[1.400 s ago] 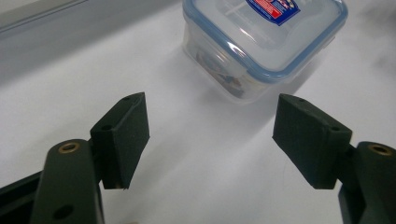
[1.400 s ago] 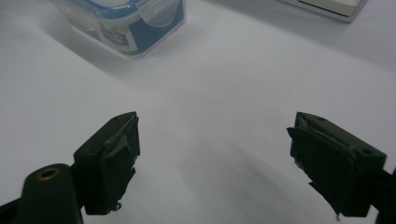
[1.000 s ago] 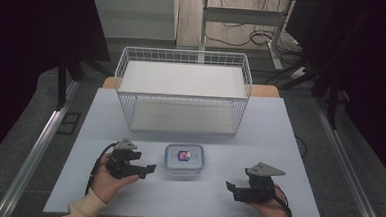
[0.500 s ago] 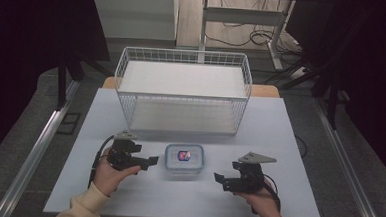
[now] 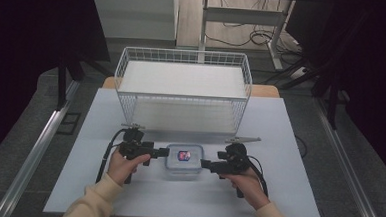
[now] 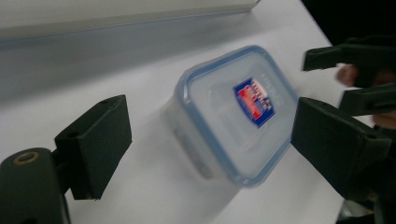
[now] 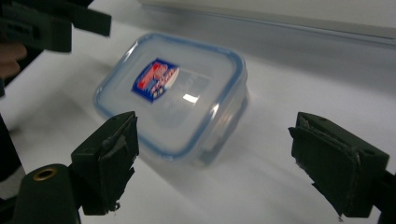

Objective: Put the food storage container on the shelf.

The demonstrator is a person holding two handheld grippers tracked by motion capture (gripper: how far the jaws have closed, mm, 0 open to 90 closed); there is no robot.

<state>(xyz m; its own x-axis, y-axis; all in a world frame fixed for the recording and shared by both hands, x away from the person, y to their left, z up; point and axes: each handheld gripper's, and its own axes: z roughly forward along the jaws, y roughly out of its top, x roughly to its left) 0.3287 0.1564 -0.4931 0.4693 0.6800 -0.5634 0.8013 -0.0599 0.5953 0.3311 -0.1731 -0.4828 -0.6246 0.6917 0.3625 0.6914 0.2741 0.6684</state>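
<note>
My sleeves (image 5: 92, 199) are pale cream, ribbed at the cuffs. The left tongs (image 5: 159, 152) and right tongs (image 5: 209, 165) are matte black, each topped by a thin grey plate, with a black cable looping back from the body. Up close I see blocky black jaws with rubbery, scuffed pads (image 7: 108, 161) and a brass-coloured ringed screw hole (image 6: 25, 157) at the base.
</note>
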